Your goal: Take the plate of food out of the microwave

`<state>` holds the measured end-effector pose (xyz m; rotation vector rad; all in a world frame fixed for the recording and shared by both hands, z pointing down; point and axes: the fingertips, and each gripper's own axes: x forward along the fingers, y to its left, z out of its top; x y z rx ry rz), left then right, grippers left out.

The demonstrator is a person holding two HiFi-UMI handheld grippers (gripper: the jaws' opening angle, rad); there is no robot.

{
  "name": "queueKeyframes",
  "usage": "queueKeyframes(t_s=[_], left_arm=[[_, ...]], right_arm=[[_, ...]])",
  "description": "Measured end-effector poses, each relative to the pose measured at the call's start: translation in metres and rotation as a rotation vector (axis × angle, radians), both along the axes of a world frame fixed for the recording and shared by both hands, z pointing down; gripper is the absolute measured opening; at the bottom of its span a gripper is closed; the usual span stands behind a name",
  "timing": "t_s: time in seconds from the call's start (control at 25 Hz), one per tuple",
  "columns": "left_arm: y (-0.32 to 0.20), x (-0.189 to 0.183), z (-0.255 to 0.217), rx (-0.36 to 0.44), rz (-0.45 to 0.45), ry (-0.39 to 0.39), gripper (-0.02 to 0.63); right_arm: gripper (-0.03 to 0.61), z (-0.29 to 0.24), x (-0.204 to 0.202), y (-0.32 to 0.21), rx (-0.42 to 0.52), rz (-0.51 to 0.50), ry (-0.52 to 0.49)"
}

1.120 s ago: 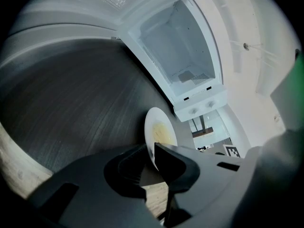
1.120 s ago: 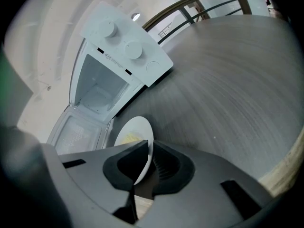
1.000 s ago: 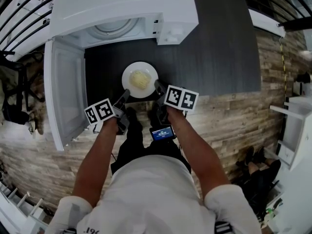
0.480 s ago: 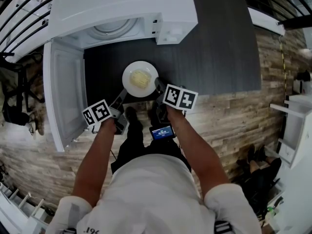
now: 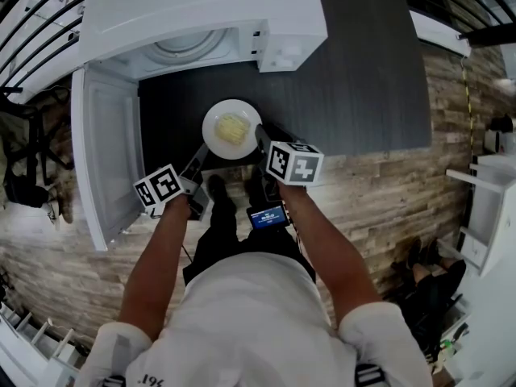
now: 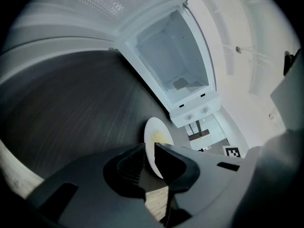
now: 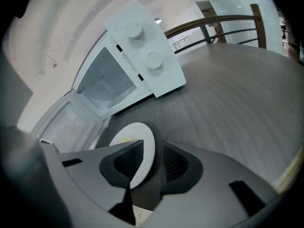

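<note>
A white plate with yellow food rests on the dark countertop, in front of the open white microwave. My left gripper is at the plate's near-left rim. In the left gripper view the left gripper has its jaws shut on the rim of the plate. My right gripper is at the near-right rim. Its jaws have just been opening: in the right gripper view the right gripper straddles the rim of the plate, with a dark gap beside one pad.
The microwave door hangs open to the left, past the counter's edge. The empty microwave cavity faces the plate. The counter's front edge runs just under my grippers, with a wood plank floor below. A railing stands beyond the counter.
The right gripper has rolled and its jaws have opened off the plate's rim. The left gripper has drawn slightly left. The plate stays on the counter.
</note>
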<state>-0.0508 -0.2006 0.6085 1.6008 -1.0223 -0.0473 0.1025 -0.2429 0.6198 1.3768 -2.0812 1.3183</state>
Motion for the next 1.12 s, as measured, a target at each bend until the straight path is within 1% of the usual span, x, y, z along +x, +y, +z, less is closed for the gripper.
queueKeyframes(t_s=[0.2,0.44,0.68,0.84,0.92,1.12], left_arm=[[-0.002,-0.005,-0.010,0.055,-0.001,-0.013,0.043],[-0.007,-0.007,-0.020,0.111,0.000,-0.021,0.043],[-0.002,-0.008,-0.036,0.156,0.004,-0.020,0.043],[-0.002,-0.003,-0.048,0.194,0.015,-0.023,0.043],[0.000,0.001,-0.057,0.218,0.018,-0.017,0.043],[0.007,0.013,-0.078,0.261,0.013,-0.030,0.043]], right_arm=[[0.092,-0.008,0.004,-0.002,0.039,-0.018,0.033],[0.092,-0.012,0.010,-0.006,0.051,-0.023,0.045],[0.092,-0.024,0.018,0.001,0.086,-0.039,0.077],[0.092,-0.034,0.026,0.001,0.111,-0.056,0.097],[0.092,-0.040,0.029,0.003,0.125,-0.074,0.108],[0.092,-0.051,0.038,0.006,0.155,-0.125,0.120]])
